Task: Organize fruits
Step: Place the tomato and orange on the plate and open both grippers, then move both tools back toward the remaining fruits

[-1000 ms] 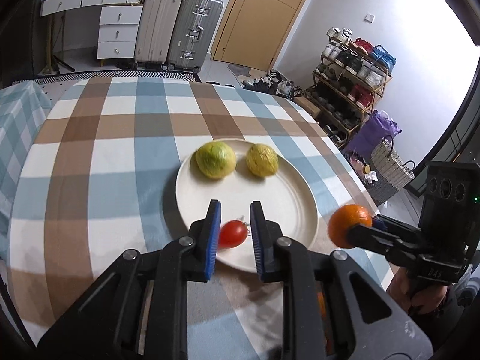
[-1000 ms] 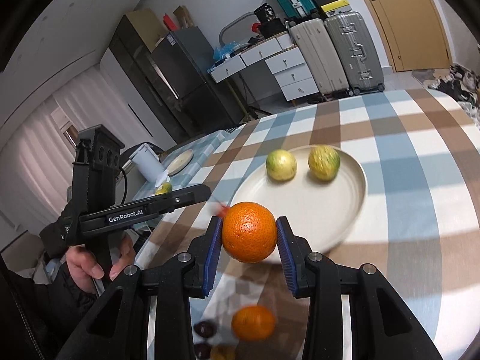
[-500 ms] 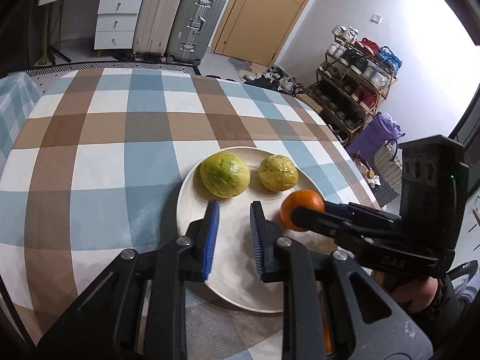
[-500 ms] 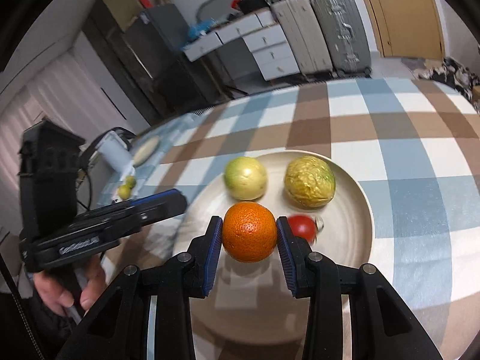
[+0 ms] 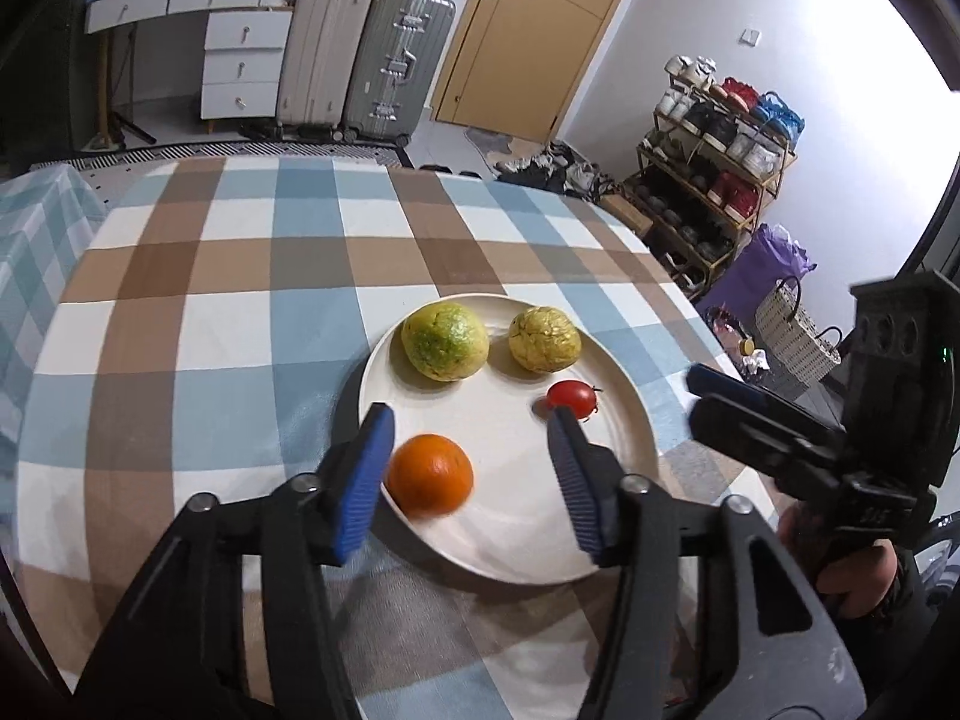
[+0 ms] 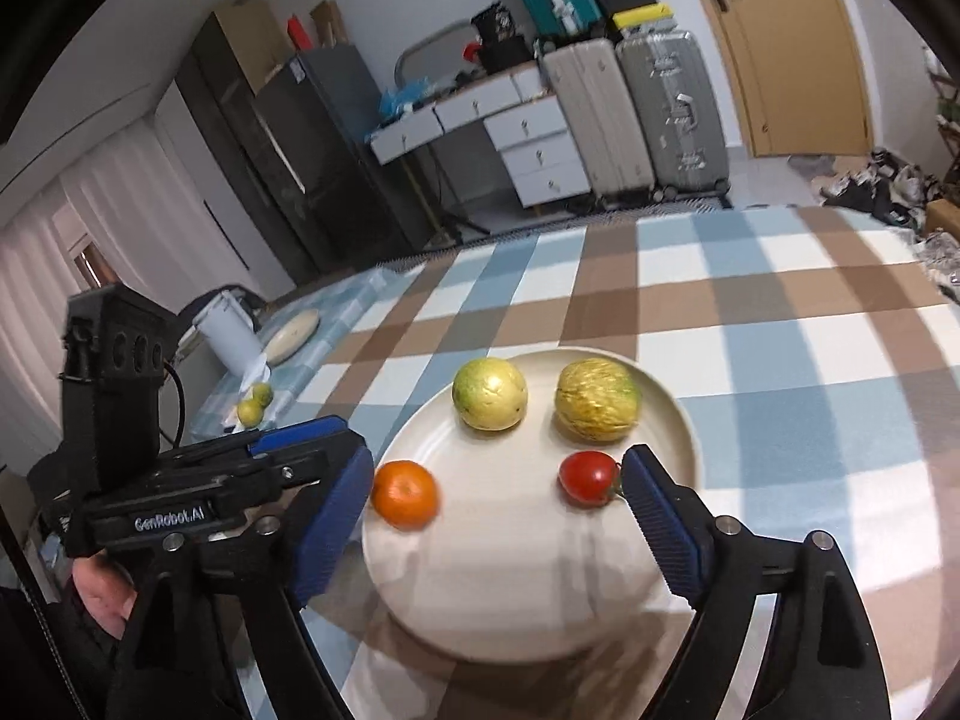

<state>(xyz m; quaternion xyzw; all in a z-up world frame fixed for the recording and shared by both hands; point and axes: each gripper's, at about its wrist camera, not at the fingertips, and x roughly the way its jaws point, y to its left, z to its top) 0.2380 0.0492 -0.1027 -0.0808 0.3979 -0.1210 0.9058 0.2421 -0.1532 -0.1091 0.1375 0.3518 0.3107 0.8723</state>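
A cream plate [image 5: 636, 420] on the checked tablecloth holds two yellow-green fruits [image 5: 445, 341] [image 5: 545, 339], a cherry tomato [image 5: 572, 396] and an orange [image 5: 429, 474]. The orange looks blurred and lies free near the plate's near-left rim. My left gripper [image 5: 467, 420] hovers over the plate with its jaws opening; the orange shows between them, untouched. My right gripper [image 6: 498, 462] is also opening, with nothing gripped. In its view the orange [image 6: 405, 493] lies by its left finger and the tomato [image 6: 588, 478] by its right one, on the plate [image 6: 684, 420].
The table's edge runs close to the plate on the right, where a hand holds the right gripper [image 5: 750, 414]. Two small limes [image 6: 255, 405] and a white container [image 6: 231, 330] sit on a side surface to the left. Suitcases [image 5: 360, 54] and drawers stand beyond the table.
The right gripper carried the orange over the plate and let it go; it now lies on the plate. The left gripper released the tomato onto the plate. Both pairs of jaws spread wide.
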